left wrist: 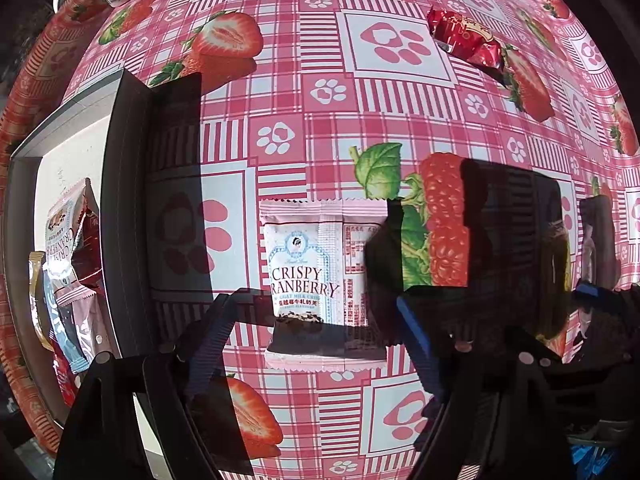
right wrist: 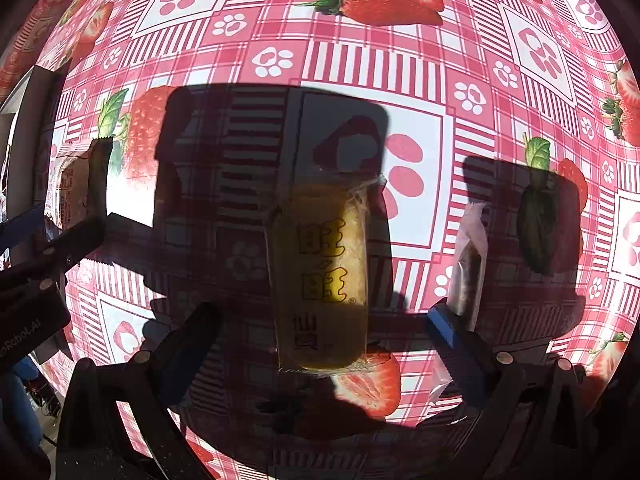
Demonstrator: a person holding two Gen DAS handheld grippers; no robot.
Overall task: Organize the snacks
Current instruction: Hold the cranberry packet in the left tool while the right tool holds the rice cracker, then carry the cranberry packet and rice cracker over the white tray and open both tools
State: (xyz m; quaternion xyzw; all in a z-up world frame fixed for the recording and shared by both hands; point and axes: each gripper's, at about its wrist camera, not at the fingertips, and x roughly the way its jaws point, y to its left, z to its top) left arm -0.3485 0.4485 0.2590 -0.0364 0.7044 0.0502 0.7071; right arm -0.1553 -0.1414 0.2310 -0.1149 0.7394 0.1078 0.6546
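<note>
A tablecloth (left wrist: 400, 92) with pink checks, paw prints and big strawberries covers the whole table in both views. At the left edge of the left wrist view stands a dark-rimmed box (left wrist: 124, 184) with a white floor, and several snack packets (left wrist: 70, 264) lie in it, partly one over another.

The left gripper (left wrist: 320, 344) points down at the cloth with its jaws spread. Between them, flat on the cloth, lies a pink and white cranberry packet (left wrist: 316, 276); neither finger touches it, and the lower part is in shadow. A red wrapped candy (left wrist: 464, 36) lies well apart, near the top right of this view.

The right gripper (right wrist: 324, 340) also points down, and its jaws stand wide apart. A yellow rice cracker packet (right wrist: 320, 276) lies lengthwise on the cloth between them, in the shadow of the tool, and the fingers are apart from it on both sides. Just beside the right finger (right wrist: 452, 336) of this gripper lies a narrow clear packet (right wrist: 468, 264) with something dark inside; I cannot tell whether they touch.
</note>
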